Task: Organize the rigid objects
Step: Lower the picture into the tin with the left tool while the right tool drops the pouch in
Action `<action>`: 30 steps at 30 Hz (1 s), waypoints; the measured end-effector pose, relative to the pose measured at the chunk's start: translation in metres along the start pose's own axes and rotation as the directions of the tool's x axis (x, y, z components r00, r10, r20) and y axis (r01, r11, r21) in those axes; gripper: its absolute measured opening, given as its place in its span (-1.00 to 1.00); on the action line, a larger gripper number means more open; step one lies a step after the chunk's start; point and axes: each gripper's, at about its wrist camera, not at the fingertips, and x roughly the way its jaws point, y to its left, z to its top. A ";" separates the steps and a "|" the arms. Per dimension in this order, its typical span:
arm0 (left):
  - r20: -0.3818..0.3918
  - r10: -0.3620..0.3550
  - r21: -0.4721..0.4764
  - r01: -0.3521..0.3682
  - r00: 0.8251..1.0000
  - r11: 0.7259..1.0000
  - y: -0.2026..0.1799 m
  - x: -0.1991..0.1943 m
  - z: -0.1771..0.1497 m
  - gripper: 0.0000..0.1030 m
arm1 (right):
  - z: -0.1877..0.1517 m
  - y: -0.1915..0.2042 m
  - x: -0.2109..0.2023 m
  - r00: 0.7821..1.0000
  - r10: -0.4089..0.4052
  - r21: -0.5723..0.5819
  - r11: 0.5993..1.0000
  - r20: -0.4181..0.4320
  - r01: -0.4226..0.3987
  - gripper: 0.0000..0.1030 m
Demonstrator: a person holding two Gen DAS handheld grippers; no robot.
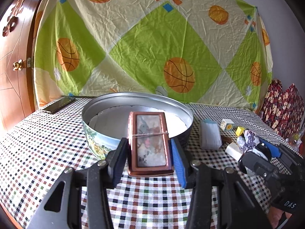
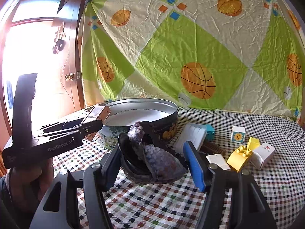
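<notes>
Left wrist view: left hand-held gripper (image 1: 149, 152) clamps the framed case (image 1: 148, 143) over the empty tin (image 1: 99, 139); right hand-held gripper (image 2: 152, 158) grips a sequined pouch (image 2: 158, 156); blocks (image 2: 239, 157) wait right.

Two black tools (image 1: 149, 148) (image 2: 152, 159) with silver screws, one blue pad (image 2: 194, 166) each, white "GenRobot.AI" lettering.

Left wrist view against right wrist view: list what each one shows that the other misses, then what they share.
Only the left wrist view: a phone lying at the table's far left edge, and the picture on the flat case in the left hand-held gripper.

Only the right wrist view: a yellow toy brick and the bright doorway.

Both: the round tin, the sun cube and the basketball sheet.
</notes>
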 end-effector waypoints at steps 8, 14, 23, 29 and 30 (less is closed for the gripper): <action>-0.012 0.031 0.002 -0.031 0.999 1.000 0.010 0.003 0.003 -0.13 | 0.003 0.008 0.013 0.999 0.031 0.008 0.999 -0.035 -0.031 0.27; -0.019 0.040 -0.007 -0.040 0.999 0.999 0.021 0.004 0.003 -0.13 | 0.005 0.018 0.017 0.998 0.048 -0.010 0.999 -0.049 -0.048 0.27; -0.051 0.033 -0.014 -0.034 0.998 0.999 0.035 0.010 0.019 -0.13 | 0.018 0.021 0.032 0.990 0.105 0.010 0.994 -0.099 -0.104 0.27; -0.109 0.007 -0.002 -0.007 0.994 1.000 0.042 0.024 0.039 -0.13 | 0.048 0.009 0.046 0.978 0.152 0.065 0.987 -0.141 -0.144 0.27; -0.123 0.003 -0.001 -0.003 0.992 1.000 0.043 0.028 0.042 -0.13 | 0.054 0.007 0.049 0.977 0.156 0.067 0.987 -0.144 -0.147 0.27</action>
